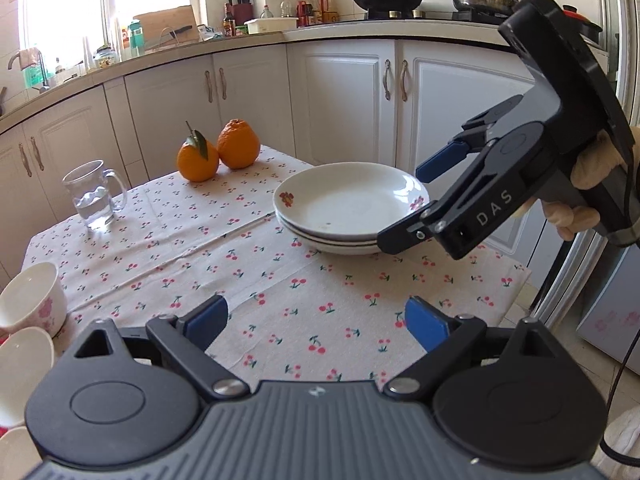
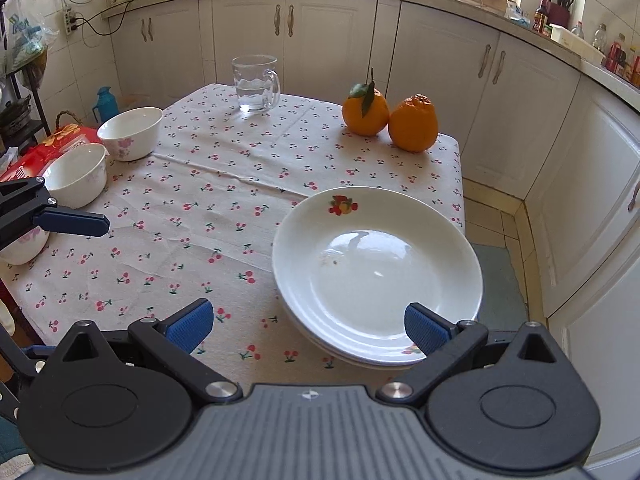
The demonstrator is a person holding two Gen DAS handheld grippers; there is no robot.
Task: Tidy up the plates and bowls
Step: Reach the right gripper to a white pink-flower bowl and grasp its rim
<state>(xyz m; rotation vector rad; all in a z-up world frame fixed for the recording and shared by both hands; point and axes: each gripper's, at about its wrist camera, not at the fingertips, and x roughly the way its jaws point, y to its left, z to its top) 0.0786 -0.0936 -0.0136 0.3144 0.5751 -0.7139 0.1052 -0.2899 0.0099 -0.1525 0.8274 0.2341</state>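
Both tongs stand with jaws apart, holding nothing. Left wrist view: left gripper (image 1: 316,322) hovers over the cherry-print tablecloth (image 1: 256,264); right gripper (image 1: 404,204), marked "DAS", sits beside the stacked plates (image 1: 344,204), contact unclear. Right wrist view: right gripper (image 2: 308,326) straddles the plates' (image 2: 376,276) near rim; bowls (image 2: 130,132) stand far left.

The plates (image 2: 376,276) and bowls (image 2: 132,132) look like glossy white china; the tablecloth (image 2: 224,200) is matt woven cloth – creased; the mug (image 2: 256,84) is clear glass; the oranges (image 2: 414,124) have dimpled peel.
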